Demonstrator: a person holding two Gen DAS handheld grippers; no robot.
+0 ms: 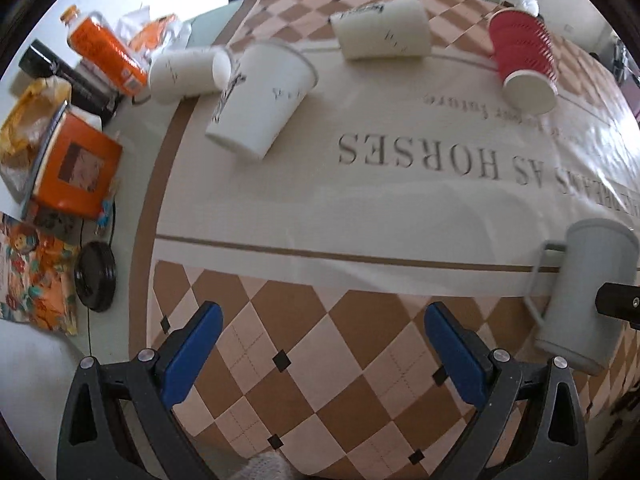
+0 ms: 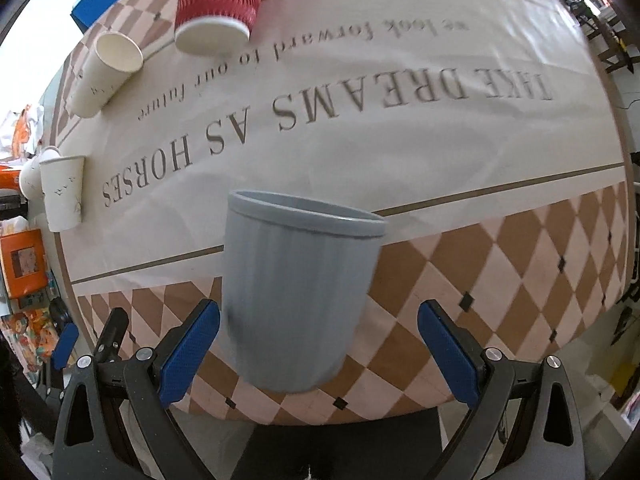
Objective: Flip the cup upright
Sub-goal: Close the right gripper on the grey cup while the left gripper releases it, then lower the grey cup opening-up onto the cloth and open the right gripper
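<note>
Cup (image 2: 298,300) (grey, ribbed, with side handle) stands upright, rim up.

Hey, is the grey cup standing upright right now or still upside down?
Upright: the grey cup shows its open rim on top and stands between the right gripper's spread fingers, which aren't touching it.

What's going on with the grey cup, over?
Both grippers open, left gripper holding nothing. Grey cup upright between right gripper fingers, ungripped. Nothing in the way.
</note>
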